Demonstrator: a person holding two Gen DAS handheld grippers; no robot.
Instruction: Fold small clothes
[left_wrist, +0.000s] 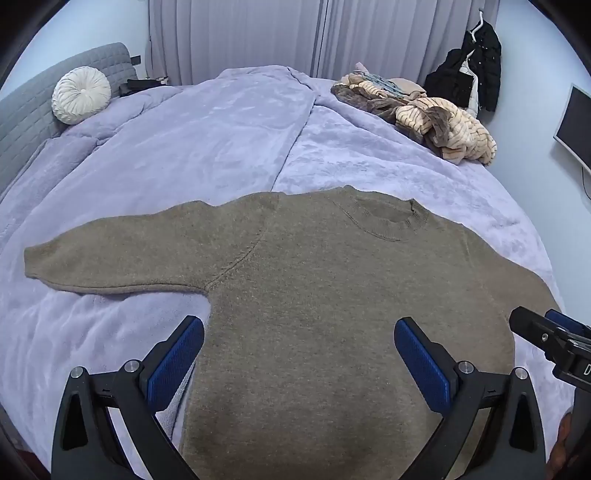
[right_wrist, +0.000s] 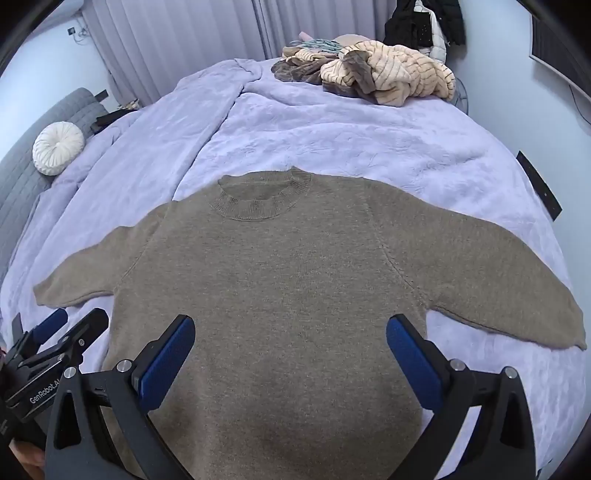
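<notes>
Clothes pile (left_wrist: 417, 110) far; blanket (left_wrist: 184, 147) free

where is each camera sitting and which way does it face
Left wrist: sits on the left tool, angled down across the brown sweater toward the curtains; its own open blue pads frame the view, and the right tool shows at the right edge.
Right wrist: sits on the right tool, facing the same way over the sweater; its open pads show, with the left tool at lower left.
Both share the sweater, the lilac bedcover, the clothes pile and the round cushion.
</notes>
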